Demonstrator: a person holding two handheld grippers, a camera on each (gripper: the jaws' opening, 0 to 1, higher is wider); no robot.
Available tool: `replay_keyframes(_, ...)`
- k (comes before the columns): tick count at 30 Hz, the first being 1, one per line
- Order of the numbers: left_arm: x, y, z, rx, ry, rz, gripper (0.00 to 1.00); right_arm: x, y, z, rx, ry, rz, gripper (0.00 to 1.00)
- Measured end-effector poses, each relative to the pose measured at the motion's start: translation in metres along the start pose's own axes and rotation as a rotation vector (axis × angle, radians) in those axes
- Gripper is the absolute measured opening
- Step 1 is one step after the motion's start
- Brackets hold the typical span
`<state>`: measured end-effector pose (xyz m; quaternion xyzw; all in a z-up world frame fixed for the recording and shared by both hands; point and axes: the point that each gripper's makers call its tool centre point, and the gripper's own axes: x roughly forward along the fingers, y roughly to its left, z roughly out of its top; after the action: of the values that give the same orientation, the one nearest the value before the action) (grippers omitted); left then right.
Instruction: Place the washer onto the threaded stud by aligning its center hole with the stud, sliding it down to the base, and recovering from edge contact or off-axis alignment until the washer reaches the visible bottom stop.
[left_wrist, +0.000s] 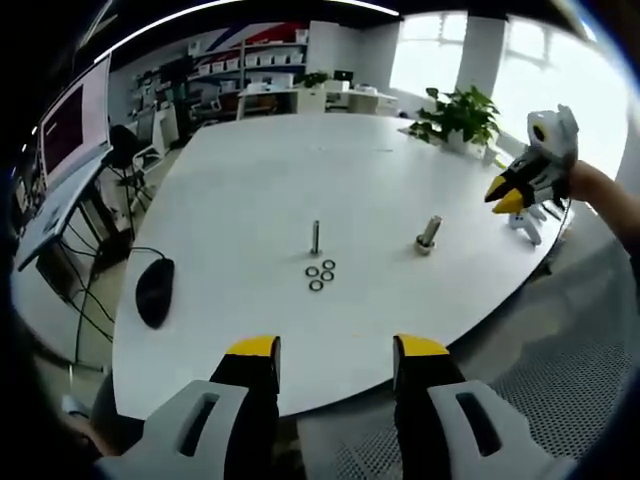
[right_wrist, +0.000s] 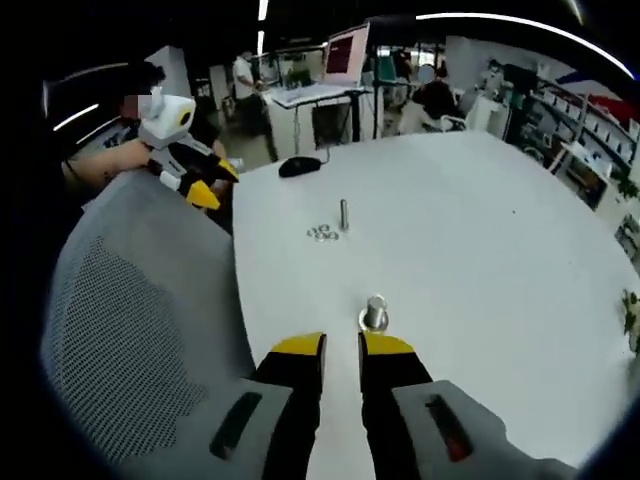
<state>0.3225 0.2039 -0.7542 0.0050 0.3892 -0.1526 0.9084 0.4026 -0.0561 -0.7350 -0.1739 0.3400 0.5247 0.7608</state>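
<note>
White table (left_wrist: 400, 190): stud (left_wrist: 316, 238), washers (left_wrist: 320, 275), mouse (left_wrist: 154, 291), perhaps.

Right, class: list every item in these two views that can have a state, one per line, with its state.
threaded stud: upright on the white table, bare, no washer on it.
washers: three, lying flat in a cluster at the stud's foot.
bolt: standing apart on the table, untouched.
mouse: resting near the table's edge.
left hand-held gripper: open, empty.
right hand-held gripper: jaws slightly apart, empty.
</note>
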Motion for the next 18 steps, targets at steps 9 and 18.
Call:
replay_keyframes(9, 0.001, -0.003, -0.004, 0.02, 0.027, -0.012, 0.43, -0.037, 0.003, -0.006, 0.214, -0.137, -0.063, 0.16)
replay_keyframes(18, 0.002, -0.005, -0.004, 0.031, 0.031, -0.02, 0.43, -0.053, 0.022, -0.038, 0.431, -0.195, -0.129, 0.16)
